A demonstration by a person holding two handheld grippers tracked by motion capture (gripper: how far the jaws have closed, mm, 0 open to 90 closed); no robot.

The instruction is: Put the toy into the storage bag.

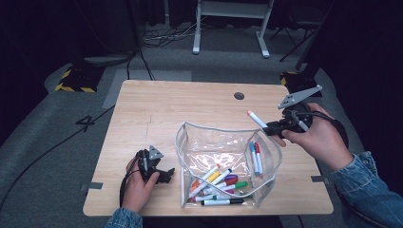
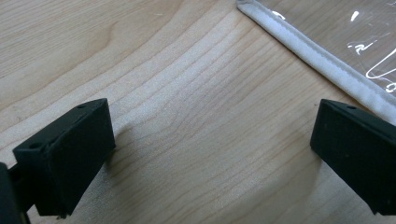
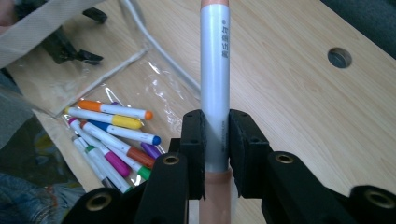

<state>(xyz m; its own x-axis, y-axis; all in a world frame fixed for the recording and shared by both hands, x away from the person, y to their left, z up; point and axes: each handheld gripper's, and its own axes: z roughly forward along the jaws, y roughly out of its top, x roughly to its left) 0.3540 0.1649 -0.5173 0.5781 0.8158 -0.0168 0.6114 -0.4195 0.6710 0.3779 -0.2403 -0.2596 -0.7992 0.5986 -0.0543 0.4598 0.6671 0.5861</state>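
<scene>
The left gripper (image 1: 159,175) rests low on the surface (image 1: 157,109) with its jaws spread wide and nothing between them; bare wood lies between the jaws, and the white-edged rim of the clear pouch (image 2: 322,58) runs just beyond the far jaw, apart from it. That hand seems to be waiting, perhaps ready to steady the pouch.

To its right, the clear pouch (image 1: 228,161) stands open on the surface with a heap of coloured markers (image 1: 216,185) lying in its bottom and two more markers (image 1: 255,157) leaning near its right wall.

Further right, the right gripper (image 1: 275,128) is held above the surface, its jaws pinching a grey-barrelled marker (image 3: 215,88) across the lower part of the barrel, so the pen runs straight out ahead of the jaws. The step in hand looks like carrying one marker between pouch and surface. The next move calls for settling the pen's place, keeping the pinch firm until it rests, then spreading the jaws.

The surface is pale wood with a round cable hole (image 1: 239,95); around it are grey carpet, cables, and a white frame (image 1: 233,23) behind in a dark room.
</scene>
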